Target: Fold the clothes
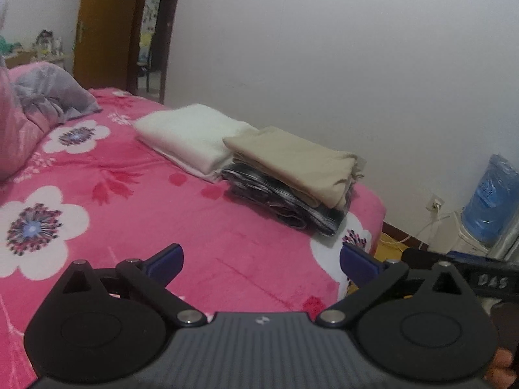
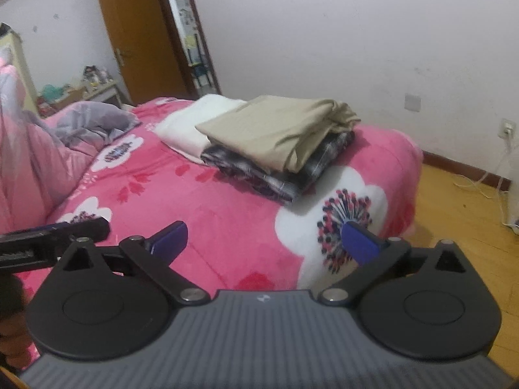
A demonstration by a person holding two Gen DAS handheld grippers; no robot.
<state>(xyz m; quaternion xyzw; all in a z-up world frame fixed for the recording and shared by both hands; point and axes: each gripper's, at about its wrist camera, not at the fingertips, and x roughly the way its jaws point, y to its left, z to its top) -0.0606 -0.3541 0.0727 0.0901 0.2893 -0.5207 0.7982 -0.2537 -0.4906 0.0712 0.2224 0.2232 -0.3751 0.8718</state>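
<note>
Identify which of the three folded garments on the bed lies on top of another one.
The beige garment: it rests on the dark plaid garment, while the white one lies directly on the bedspread beside them.

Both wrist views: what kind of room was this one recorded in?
Most likely a home bedroom. A bed with a pink floral blanket fills both views, a rumpled quilt lies at its far end, folded clothes sit stacked on it, and a wooden door stands open behind.

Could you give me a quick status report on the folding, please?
Left gripper open, empty. Right gripper open, empty. Beige garment folded atop plaid garment; white garment folded beside. Nothing obstructing.
</note>
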